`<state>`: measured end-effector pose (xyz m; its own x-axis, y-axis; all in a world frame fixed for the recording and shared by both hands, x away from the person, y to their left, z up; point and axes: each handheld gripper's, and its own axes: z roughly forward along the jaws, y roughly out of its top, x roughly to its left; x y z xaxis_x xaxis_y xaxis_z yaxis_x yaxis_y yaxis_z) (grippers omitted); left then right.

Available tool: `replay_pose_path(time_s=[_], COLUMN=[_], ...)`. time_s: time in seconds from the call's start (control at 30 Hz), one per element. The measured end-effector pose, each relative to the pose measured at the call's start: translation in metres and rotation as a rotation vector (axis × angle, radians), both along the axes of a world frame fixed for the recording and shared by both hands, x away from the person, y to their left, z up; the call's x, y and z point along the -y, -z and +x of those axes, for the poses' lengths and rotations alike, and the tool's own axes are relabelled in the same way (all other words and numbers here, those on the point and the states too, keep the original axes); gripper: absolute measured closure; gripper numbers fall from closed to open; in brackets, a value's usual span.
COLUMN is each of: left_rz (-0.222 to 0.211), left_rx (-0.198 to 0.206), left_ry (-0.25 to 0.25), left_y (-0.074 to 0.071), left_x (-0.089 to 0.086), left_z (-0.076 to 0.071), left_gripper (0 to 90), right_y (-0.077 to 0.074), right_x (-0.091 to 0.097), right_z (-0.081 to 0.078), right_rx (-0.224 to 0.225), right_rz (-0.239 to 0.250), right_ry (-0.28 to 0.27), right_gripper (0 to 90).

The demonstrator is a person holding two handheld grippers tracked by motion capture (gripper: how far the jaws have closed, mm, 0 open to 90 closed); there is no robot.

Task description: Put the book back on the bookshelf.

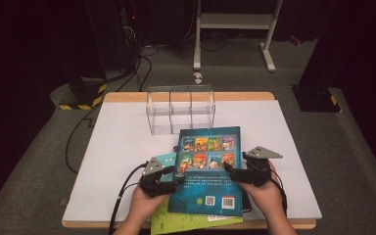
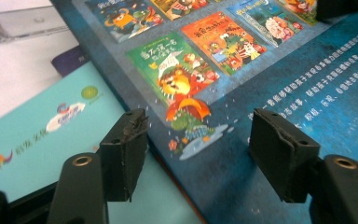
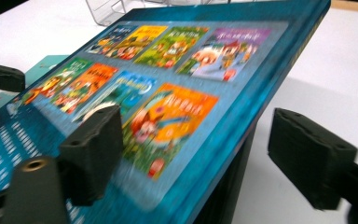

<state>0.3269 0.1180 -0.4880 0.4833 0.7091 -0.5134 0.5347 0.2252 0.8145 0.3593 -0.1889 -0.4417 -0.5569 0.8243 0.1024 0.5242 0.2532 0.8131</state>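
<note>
— Two grippers, both on the blue book (image 1: 208, 169)?
— Yes. My left gripper (image 2: 198, 151) has its jaws spread wide across the book's left edge, one over the cover and one over the teal booklet (image 2: 42, 140) beside it. They grip nothing.
— And your right gripper (image 3: 212, 156)?
— Also spread, straddling the right edge, which looks lifted off the white table (image 1: 117, 147).
— Where does the book lie?
— Near me, at the table's near middle, atop a green sheet (image 1: 176, 223). A clear rack (image 1: 181, 110) stands just beyond its far edge.
</note>
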Motion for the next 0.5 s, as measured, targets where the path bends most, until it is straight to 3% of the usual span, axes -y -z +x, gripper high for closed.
replay_pose_path(time_s=[0.07, 0.17, 0.23, 0.5], left_rz=[0.007, -0.007, 0.013, 0.027], left_rx=[-0.001, -0.005, 0.003, 0.014], left_ry=[0.004, -0.016, -0.01, 0.006], left_y=[0.001, 0.001, 0.001, 0.0], left_x=[-0.003, -0.007, -0.006, -0.001], left_z=[-0.002, -0.006, -0.007, -0.01], left_gripper=[33.7, 32.9, 32.7, 32.7], right_y=[0.003, 0.003, 0.003, 0.006], right_x=[0.001, -0.002, -0.002, -0.003], right_z=[-0.007, -0.014, -0.017, -0.014], right_rx=[-0.016, 0.024, 0.026, 0.019], right_rz=[0.023, -0.018, -0.012, 0.02], right_ry=[-0.015, -0.007, -0.002, -0.001], right_gripper=[16.6, 19.0, 19.2, 18.1])
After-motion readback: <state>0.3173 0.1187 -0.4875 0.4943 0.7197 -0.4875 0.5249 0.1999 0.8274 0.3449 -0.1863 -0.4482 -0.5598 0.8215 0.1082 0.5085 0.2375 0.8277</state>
